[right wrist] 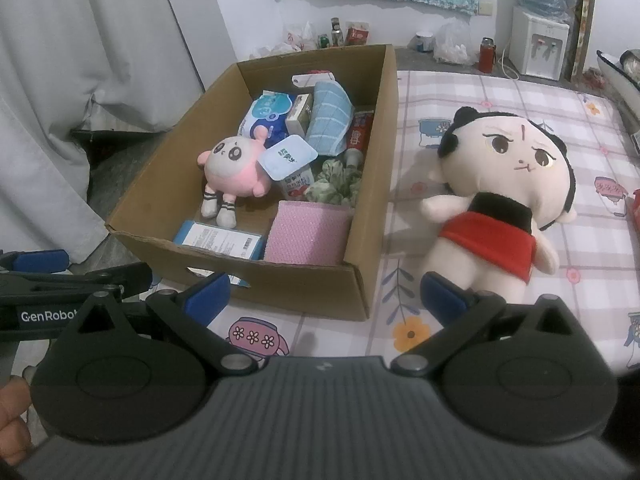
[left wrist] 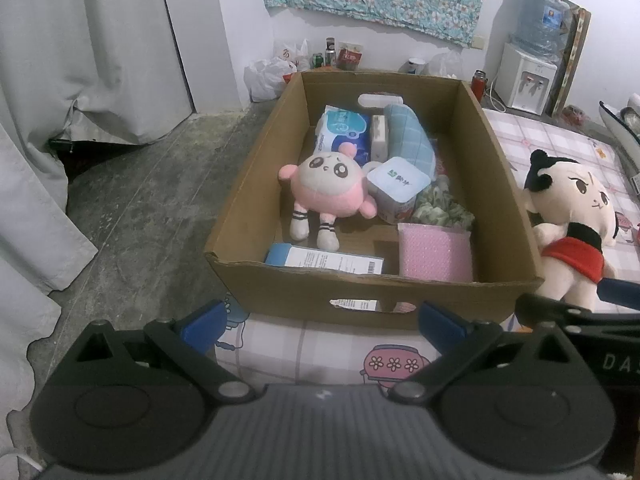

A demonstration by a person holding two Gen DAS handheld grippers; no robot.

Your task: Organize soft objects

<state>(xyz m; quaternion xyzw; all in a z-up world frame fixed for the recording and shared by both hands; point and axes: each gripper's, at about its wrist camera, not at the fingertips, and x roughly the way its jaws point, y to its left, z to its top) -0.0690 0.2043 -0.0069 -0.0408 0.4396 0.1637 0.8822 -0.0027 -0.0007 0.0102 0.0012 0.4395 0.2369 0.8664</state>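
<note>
While both tongs hover spread wide and empty, the soft toys wait beyond them.
Nearest, the left gripper (left wrist: pixel 322 322) faces the cardboard box (left wrist: pixel 372 294) on the patterned sheet (right wrist: pixel 500 92); the right gripper (right wrist: pixel 325 294) sits beside it. Inside the box lies the pink plush (left wrist: pixel 326 190), left of a pink pad (left wrist: pixel 434 254). Right of the box, outside it, the big doll (right wrist: pixel 508 184) lies on the sheet.

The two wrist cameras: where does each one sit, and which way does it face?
Left wrist: behind the open left tongs, facing the cardboard box head-on; right tongs at right edge.
Right wrist: behind the open right tongs, facing between box and big doll; left tongs, fingers at left edge.
Shared: box, pink plush, doll.
</note>
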